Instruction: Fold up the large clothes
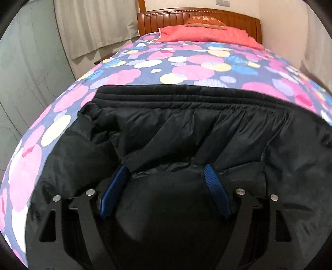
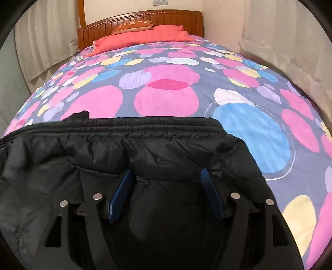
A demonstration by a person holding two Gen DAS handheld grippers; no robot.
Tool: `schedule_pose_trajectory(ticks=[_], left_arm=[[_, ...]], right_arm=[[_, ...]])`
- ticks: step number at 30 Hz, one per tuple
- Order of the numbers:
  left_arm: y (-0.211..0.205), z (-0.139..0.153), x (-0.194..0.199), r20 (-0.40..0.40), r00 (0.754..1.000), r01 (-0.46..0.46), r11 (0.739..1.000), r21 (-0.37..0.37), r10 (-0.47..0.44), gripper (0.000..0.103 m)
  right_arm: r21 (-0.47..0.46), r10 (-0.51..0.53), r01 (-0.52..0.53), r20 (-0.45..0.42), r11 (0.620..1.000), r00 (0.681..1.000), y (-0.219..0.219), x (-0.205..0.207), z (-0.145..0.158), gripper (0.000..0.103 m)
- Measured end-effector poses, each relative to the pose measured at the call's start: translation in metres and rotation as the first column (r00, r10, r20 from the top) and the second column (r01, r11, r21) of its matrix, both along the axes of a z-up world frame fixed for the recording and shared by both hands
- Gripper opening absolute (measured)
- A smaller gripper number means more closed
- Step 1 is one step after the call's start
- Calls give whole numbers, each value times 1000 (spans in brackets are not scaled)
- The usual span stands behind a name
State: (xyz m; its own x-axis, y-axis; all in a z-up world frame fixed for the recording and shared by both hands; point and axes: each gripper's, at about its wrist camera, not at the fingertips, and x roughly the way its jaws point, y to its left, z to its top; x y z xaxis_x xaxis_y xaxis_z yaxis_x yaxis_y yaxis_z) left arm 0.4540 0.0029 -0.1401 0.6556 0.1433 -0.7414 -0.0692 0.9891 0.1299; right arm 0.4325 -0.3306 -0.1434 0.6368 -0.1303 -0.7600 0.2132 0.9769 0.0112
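Bedroom w/ pale curtains (image 1: 93, 27) on the window side; wooden headboard (image 1: 199, 19) at the far end, red pillow (image 1: 207, 35) below it w/ a small orange cushion (image 1: 204, 20) on top. Bed is covered by a bedspread (image 2: 166, 97) w/ big pink, blue & yellow dots. On my near end lies the black puffy garment (image 1: 186, 128), spread flat, its elastic ribbed hem (image 1: 176, 97) running across the bed on the far side of the fabric. I see my left gripper (image 1: 167, 174) low over the garment, blue pads (image 1: 116, 191) set wide apart, a hump of black fabric bulging up between them; pads look parted, not pinching, tips hidden under a fold. Right gripper (image 2: 167, 176) same story nr the garment's right edge: pads (image 2: 120, 195) apart, fabric mounded between, no clamp that I can make out. Both point down at the cloth.
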Motion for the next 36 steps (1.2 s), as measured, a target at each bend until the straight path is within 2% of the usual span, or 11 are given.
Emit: schedule_pose_trajectory(ticks=[2, 6, 15, 18, 22, 25, 30, 31, 32, 34, 36], left_arm=[[-5, -1, 2, -9, 1000, -5, 1000, 29, 6, 78], [9, 15, -13, -26, 1000, 6, 999, -31, -7, 77], [86, 56, -138, 73, 988, -121, 974, -192, 138, 87], [112, 52, -171, 61, 974, -198, 948, -249, 219, 89], [142, 24, -199, -31, 950, -295, 866, -403, 310, 91], [147, 5, -201, -65, 948, -298, 800, -521, 311, 94], [130, -5, -176, -36, 967, -231, 809, -540, 252, 95], [130, -7, -171, -35, 964, -241, 807, -540, 265, 93], [129, -7, -168, -34, 960, -252, 802, -541, 278, 90], [128, -7, -166, -22, 962, -235, 790, -566, 270, 57], [126, -4, -165, -7, 970, -198, 777, -597, 242, 37]], right_arm=[[1, -2, 2, -3, 1000, 1000, 2, 4, -1, 69], [55, -13, 12, 9, 998, 1000, -7, -16, 18, 69], [102, -118, 112, 58, 989, 991, -48, -149, 47, 78], [154, -164, 158, 28, 975, 986, -64, -180, 34, 78], [235, -197, 191, 1, 953, 980, -71, -200, 12, 78], [304, -234, 223, -1, 926, 972, -74, -200, 5, 80], [415, -225, 212, -18, 885, 974, -66, -187, -9, 82], [400, -227, 211, -9, 892, 974, -61, -183, -9, 80], [396, -226, 209, -4, 894, 974, -58, -181, -9, 69], [400, -233, 214, 0, 891, 972, -54, -177, -10, 58], [412, -226, 201, 13, 889, 974, -50, -177, -7, 41]])
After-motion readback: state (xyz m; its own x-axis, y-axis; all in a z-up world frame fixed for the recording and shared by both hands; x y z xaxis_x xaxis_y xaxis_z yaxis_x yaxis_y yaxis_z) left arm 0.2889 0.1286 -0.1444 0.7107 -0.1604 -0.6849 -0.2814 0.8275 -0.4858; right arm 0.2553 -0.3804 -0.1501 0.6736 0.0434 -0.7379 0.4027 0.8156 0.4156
